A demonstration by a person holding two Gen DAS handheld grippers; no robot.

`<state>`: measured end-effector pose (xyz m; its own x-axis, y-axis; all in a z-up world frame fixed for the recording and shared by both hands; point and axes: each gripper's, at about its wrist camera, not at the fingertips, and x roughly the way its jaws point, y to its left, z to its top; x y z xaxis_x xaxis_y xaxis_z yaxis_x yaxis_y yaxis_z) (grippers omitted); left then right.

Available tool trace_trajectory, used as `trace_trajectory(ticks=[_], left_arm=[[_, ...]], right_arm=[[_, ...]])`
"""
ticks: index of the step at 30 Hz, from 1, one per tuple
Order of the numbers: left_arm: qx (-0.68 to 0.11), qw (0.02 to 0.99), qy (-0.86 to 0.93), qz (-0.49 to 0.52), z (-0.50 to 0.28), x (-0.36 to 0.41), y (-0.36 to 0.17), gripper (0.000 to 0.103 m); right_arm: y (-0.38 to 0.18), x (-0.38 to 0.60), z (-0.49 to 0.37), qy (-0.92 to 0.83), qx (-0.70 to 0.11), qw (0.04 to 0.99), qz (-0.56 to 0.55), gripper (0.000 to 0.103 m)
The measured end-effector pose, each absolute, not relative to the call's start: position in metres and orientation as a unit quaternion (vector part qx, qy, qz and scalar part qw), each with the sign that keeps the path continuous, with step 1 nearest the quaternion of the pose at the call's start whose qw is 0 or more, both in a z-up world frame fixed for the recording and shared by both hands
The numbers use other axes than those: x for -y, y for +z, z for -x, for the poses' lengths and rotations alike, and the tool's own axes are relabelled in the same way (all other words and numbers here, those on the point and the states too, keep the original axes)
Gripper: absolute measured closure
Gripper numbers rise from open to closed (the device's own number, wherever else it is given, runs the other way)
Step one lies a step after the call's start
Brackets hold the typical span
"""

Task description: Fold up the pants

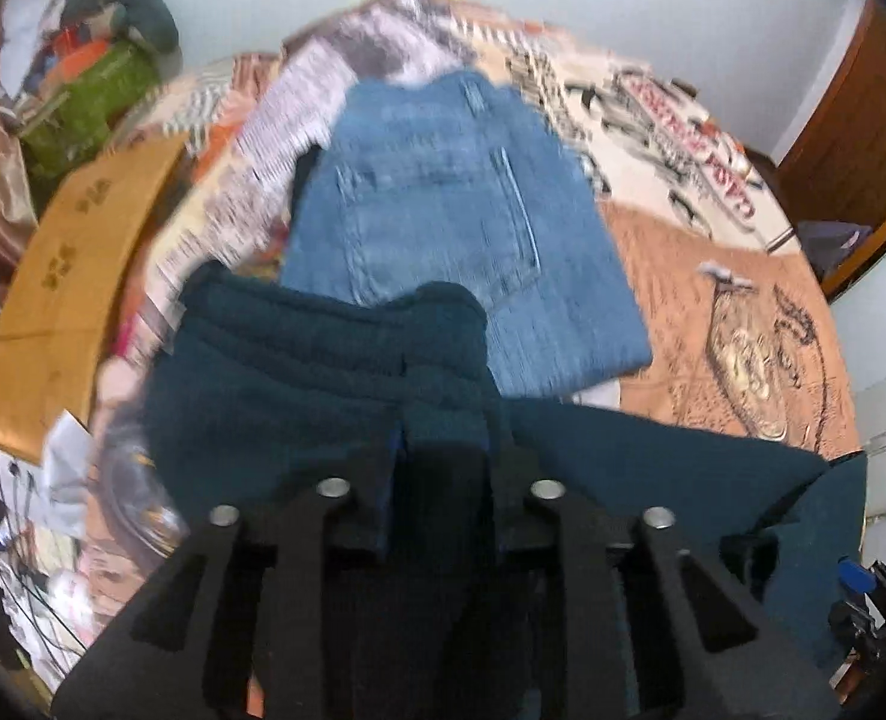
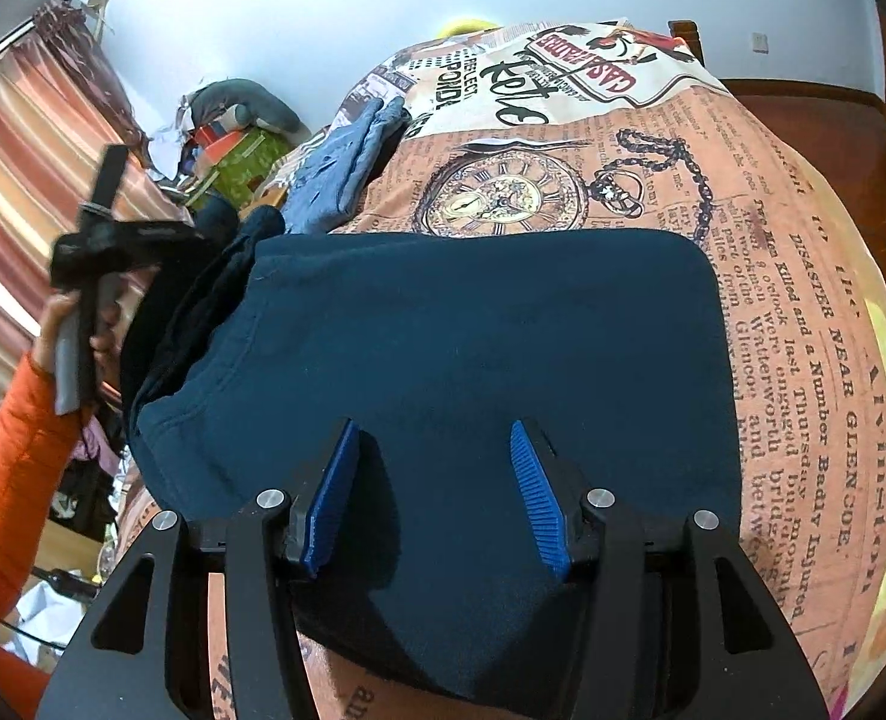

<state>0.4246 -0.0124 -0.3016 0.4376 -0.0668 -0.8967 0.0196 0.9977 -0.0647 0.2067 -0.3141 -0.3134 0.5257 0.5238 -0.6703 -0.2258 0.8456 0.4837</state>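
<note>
Dark teal pants (image 2: 472, 348) lie folded flat on the bed, and their waistband end (image 1: 323, 354) is lifted in the left wrist view. My left gripper (image 1: 443, 456) is shut on a bunched fold of this waistband and holds it up above the bed. My right gripper (image 2: 437, 480) is open, with blue pads (image 2: 532, 492) hovering just above the near part of the pants, holding nothing. The left gripper also shows at the left of the right wrist view (image 2: 101, 252), held by a hand in an orange sleeve.
Folded blue jeans (image 1: 443, 210) lie further up the bed (image 2: 772, 300), which has a newspaper-print cover. A cardboard box (image 1: 65, 288) and a heap of clutter (image 1: 101, 72) sit to the left. A striped curtain (image 2: 17, 180) hangs at the left.
</note>
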Motion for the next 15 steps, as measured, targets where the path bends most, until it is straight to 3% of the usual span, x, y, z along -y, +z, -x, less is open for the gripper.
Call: trace_trajectory(ticks=[2,4,15], left_arm=[[-0.534,0.844,-0.029,0.034,-0.426,0.018,-0.306,0.032],[-0.533,0.845,-0.025,0.034,-0.426,0.025,-0.306,0.016],[-0.542,0.835,0.039,-0.083,-0.402,0.022,-0.321,0.016]], right_arm=[[-0.313,0.316,-0.205,0.221,-0.434,0.856,-0.173,0.054],[-0.313,0.317,-0.205,0.223,-0.434,0.855,-0.177,0.054],[-0.315,0.32,-0.204,0.235,-0.428,0.852,-0.19,0.054]])
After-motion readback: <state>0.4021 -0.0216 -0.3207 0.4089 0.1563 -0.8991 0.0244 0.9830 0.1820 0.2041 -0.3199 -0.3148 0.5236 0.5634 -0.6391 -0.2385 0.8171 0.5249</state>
